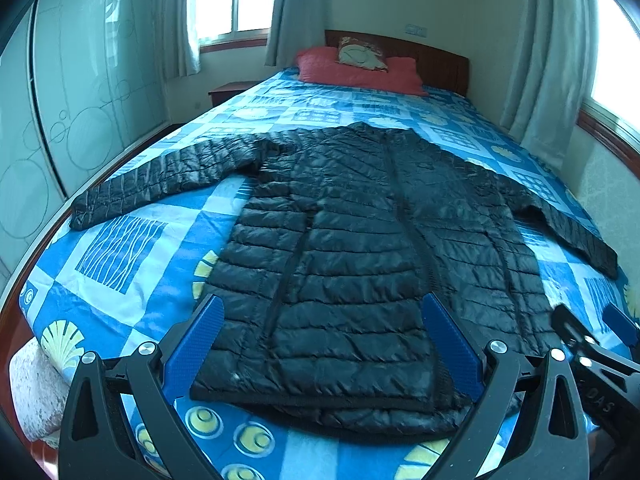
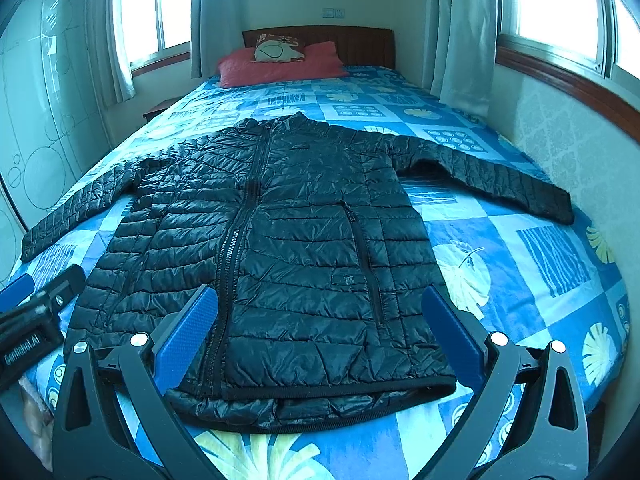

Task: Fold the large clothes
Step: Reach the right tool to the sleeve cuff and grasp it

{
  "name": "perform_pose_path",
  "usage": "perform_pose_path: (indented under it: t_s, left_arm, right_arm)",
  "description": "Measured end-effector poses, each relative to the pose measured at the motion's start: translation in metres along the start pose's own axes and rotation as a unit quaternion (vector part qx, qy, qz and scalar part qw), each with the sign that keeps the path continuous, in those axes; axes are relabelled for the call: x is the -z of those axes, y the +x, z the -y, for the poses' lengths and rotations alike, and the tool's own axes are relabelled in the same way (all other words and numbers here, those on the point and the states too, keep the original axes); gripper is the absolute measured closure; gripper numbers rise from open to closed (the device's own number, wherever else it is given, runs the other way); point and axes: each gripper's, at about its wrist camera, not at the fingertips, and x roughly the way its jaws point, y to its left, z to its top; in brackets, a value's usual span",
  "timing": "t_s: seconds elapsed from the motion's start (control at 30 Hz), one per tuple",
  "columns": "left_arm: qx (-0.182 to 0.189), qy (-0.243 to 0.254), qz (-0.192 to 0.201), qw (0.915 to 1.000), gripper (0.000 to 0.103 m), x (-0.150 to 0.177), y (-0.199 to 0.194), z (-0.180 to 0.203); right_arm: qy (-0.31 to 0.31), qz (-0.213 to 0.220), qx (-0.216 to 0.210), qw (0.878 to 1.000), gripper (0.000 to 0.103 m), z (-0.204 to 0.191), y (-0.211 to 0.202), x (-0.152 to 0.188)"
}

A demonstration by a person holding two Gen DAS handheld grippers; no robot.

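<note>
A black quilted puffer jacket (image 1: pixel 360 240) lies flat and face up on the bed, zipped, both sleeves spread out to the sides; it also shows in the right wrist view (image 2: pixel 288 248). My left gripper (image 1: pixel 320 340) is open, hovering above the jacket's hem on its left half. My right gripper (image 2: pixel 320 328) is open, hovering above the hem on the right half. Each gripper shows at the edge of the other's view: the right gripper (image 1: pixel 600 344) and the left gripper (image 2: pixel 36 304). Neither holds anything.
The bed has a blue patterned sheet (image 1: pixel 132 248), a red pillow (image 1: pixel 356 72) and a wooden headboard (image 2: pixel 360 46) at the far end. A wardrobe (image 1: pixel 80 92) stands left, a wall with windows and curtains (image 2: pixel 560 92) runs along the right.
</note>
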Motion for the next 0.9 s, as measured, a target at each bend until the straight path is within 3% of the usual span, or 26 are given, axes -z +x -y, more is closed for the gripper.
perform_pose_path:
  t_s: [0.1,0.27,0.5,0.57,0.6,0.63,0.77,0.9]
  left_arm:
    - [-0.029,-0.020,-0.002,0.9994,0.005,-0.009,0.018,-0.022]
    - [-0.113,-0.060,-0.004,0.9918,0.005,-0.026,0.061,-0.083]
    - [-0.196,-0.158,-0.041,0.9670,0.005,-0.041,0.143,-0.199]
    - [-0.223,-0.170,-0.046,0.9590,0.005,-0.043,0.159,-0.219]
    - [-0.238,-0.173,-0.049,0.9546,0.005,-0.043,0.168,-0.229]
    - [-0.247,-0.176,-0.055,0.9512,0.005,-0.042,0.177,-0.237]
    - [-0.265,-0.206,-0.082,0.9385,0.005,-0.035,0.205,-0.267]
    - [-0.259,-0.216,-0.076,0.9383,0.004,-0.033,0.207,-0.272]
  right_arm:
    - [0.022,-0.010,-0.006,1.000,0.002,0.013,0.019,-0.005]
    - [0.091,-0.025,-0.015,0.995,0.002,0.056,0.056,-0.017]
    - [0.172,-0.022,0.035,0.984,0.003,0.132,0.103,-0.034]
    - [0.191,-0.017,0.052,0.980,0.008,0.155,0.113,-0.037]
    - [0.202,-0.017,0.060,0.977,0.017,0.168,0.119,-0.038]
    - [0.212,-0.020,0.066,0.975,0.023,0.179,0.124,-0.039]
    - [0.254,-0.014,0.074,0.964,0.023,0.216,0.138,-0.039]
    - [0.302,0.005,0.074,0.950,0.023,0.260,0.149,-0.041]
